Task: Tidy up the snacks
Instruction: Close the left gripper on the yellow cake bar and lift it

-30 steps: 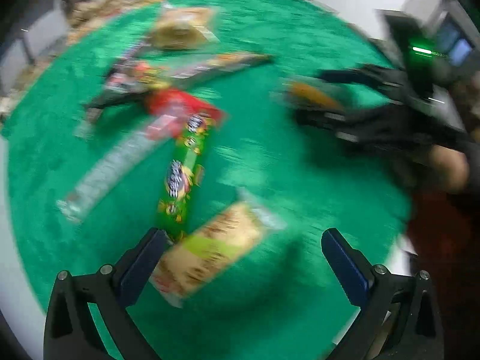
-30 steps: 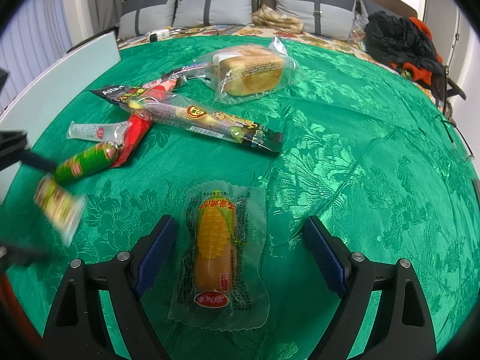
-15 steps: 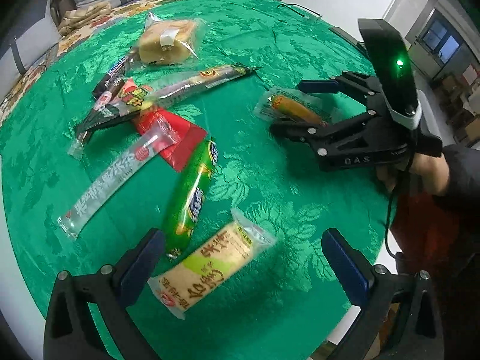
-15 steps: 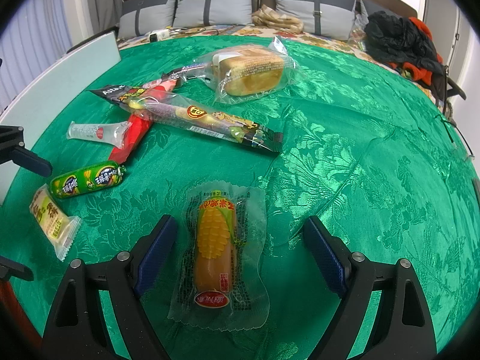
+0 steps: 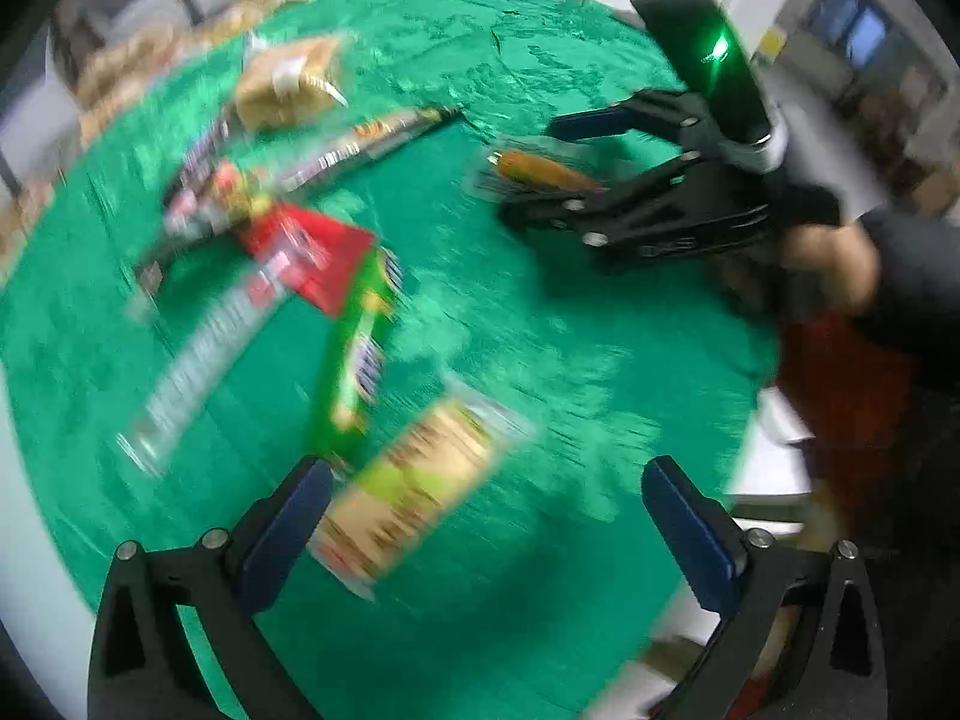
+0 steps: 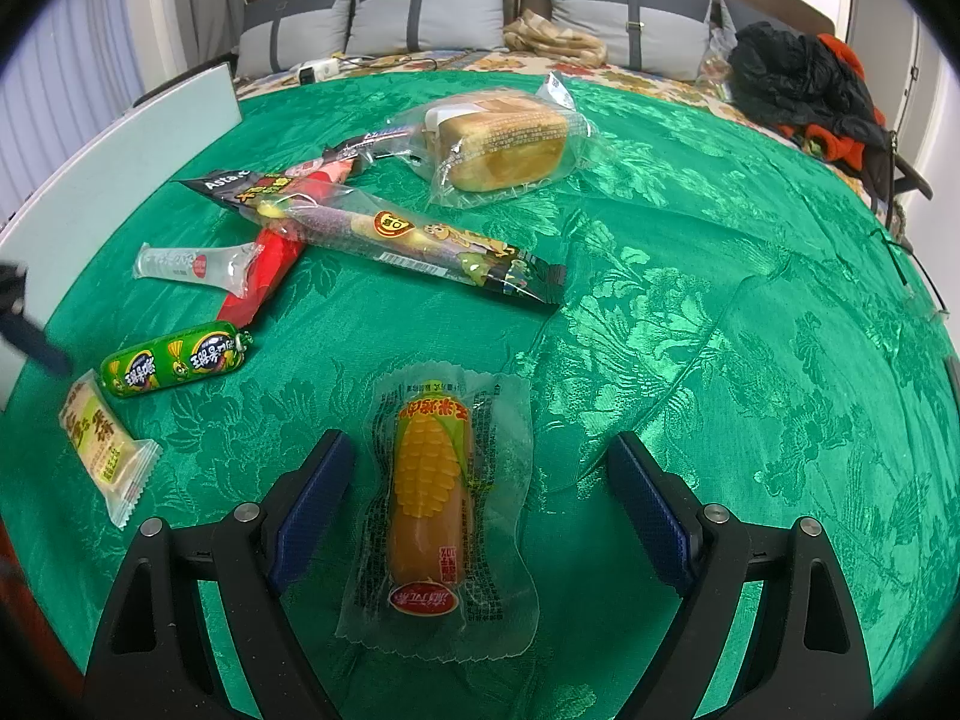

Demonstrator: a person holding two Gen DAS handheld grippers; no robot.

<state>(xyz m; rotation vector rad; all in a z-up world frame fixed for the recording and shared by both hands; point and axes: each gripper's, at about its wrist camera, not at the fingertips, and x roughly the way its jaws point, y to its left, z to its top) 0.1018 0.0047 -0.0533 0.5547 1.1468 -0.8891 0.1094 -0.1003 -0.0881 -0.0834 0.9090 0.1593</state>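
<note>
Snacks lie scattered on a green cloth (image 6: 690, 276). My right gripper (image 6: 480, 498) is open and straddles a corn sausage pack (image 6: 435, 498) without touching it. From the blurred left wrist view, my left gripper (image 5: 486, 516) is open, with a yellow-green cracker pack (image 5: 408, 492) just ahead of its left finger and a green sausage (image 5: 360, 354) beyond. That cracker pack (image 6: 102, 444) and green sausage (image 6: 174, 357) also show at the left of the right wrist view. The right gripper (image 5: 540, 168) appears across the table around the corn sausage pack (image 5: 540, 171).
A wrapped bread loaf (image 6: 501, 141), a long dark snack stick (image 6: 414, 237), a red pack (image 6: 264, 276) and a clear tube pack (image 6: 192, 264) lie farther back. A white board (image 6: 120, 180) stands at the left edge. Pillows (image 6: 420, 18) and dark clothes (image 6: 798, 84) lie behind.
The left wrist view has swung and blurred again; the cracker pack now sits closer between the left fingers. The right gripper and the corn sausage pack have not moved.
</note>
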